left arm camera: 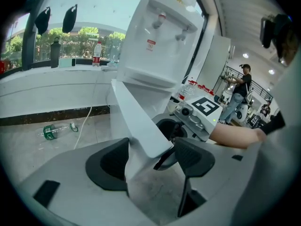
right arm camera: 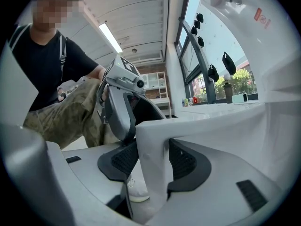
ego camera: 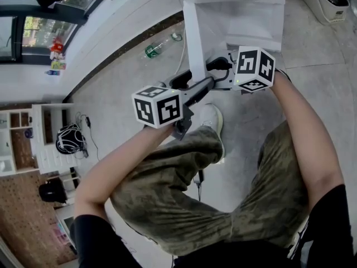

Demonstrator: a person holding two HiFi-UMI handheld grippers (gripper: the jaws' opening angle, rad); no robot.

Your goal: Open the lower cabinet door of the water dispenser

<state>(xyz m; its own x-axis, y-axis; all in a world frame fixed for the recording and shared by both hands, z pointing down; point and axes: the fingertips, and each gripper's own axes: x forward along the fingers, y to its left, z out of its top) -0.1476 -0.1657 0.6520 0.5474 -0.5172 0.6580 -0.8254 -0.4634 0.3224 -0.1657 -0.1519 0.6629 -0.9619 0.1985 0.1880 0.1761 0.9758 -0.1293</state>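
The water dispenser (left arm camera: pixel 160 36) is white, with two taps on its upper front, and stands on the grey floor (ego camera: pixel 139 71) by the window wall. Its lower cabinet door (left arm camera: pixel 136 121) is a plain, thick white panel. It is swung out from the base toward the person and shows in the head view as a narrow strip. The left gripper (left arm camera: pixel 149 161) has its jaws spread wide round the door's free corner, which lies against one pad and clear of the other. The right gripper (right arm camera: pixel 151 161) straddles the same edge from the other side, pads just beside the panel, not clamped.
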